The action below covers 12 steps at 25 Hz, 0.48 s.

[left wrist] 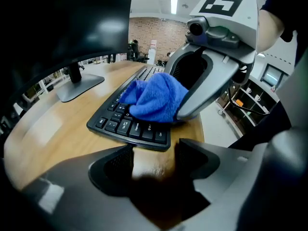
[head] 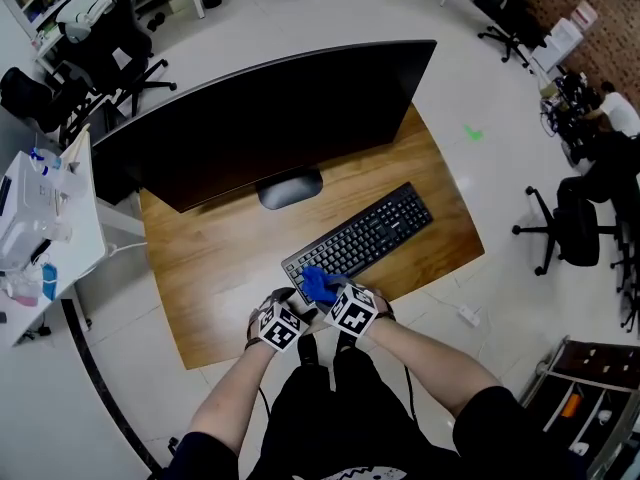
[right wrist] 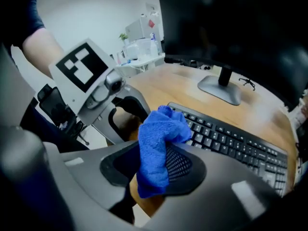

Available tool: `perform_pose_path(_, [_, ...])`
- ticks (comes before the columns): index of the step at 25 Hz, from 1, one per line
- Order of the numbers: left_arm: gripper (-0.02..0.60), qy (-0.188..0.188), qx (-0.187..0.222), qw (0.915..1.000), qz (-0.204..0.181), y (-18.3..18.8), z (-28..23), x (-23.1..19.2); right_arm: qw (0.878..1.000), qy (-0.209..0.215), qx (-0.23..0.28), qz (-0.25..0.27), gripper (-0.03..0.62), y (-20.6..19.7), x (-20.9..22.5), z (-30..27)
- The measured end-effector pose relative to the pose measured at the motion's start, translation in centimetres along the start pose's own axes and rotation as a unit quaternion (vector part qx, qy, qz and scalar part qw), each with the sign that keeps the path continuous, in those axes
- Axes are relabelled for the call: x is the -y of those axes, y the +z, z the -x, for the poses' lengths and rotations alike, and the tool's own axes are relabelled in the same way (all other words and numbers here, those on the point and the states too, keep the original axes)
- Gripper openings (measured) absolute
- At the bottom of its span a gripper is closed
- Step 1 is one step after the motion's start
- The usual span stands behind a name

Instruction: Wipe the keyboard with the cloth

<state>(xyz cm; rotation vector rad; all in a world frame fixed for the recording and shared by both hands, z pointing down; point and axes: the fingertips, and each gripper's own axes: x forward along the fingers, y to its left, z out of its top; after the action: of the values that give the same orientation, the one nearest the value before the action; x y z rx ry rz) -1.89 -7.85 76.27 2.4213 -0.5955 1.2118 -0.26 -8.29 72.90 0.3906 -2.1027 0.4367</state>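
Observation:
A black keyboard (head: 372, 232) lies slanted on the wooden desk (head: 215, 263), in front of the monitor. A blue cloth (head: 317, 284) rests on the keyboard's near left end. My right gripper (head: 336, 295) is shut on that cloth (right wrist: 155, 150), bunched between its jaws just off the keys (right wrist: 236, 139). In the left gripper view the cloth (left wrist: 155, 98) touches the keyboard (left wrist: 129, 125). My left gripper (left wrist: 155, 156) hovers over the desk's front edge right beside it, open, with only bare wood between its jaws. In the head view the left gripper (head: 290, 309) is close to the right one.
A large dark monitor (head: 270, 118) on an oval stand (head: 290, 188) fills the back of the desk. A white side table (head: 50, 218) with clutter stands at the left. Office chairs (head: 575, 223) stand on the pale floor around the desk.

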Motion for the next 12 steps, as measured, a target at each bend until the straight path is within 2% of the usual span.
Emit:
perform_pose_path(2, [0.304, 0.000, 0.012, 0.9999, 0.000, 0.2, 0.7, -0.2, 0.999, -0.005, 0.030, -0.016, 0.141, 0.6, -0.1, 1.6])
perform_pose_path(5, [0.305, 0.009, 0.060, 0.9981, 0.004, 2.2, 2.9, -0.8, 0.997, -0.017, 0.074, -0.029, 0.141, 1.5, 0.0, 4.9])
perform_pose_path(8, [0.305, 0.005, 0.106, 0.9943, -0.010, 4.3, 5.6, -0.5, 0.991, -0.034, 0.116, -0.049, 0.141, 2.5, -0.1, 8.2])
perform_pose_path(12, [0.305, -0.017, 0.192, 0.9809, -0.027, 6.9, 10.1, 1.3, 0.981, -0.047, 0.168, -0.090, 0.141, 3.4, -1.6, 11.7])
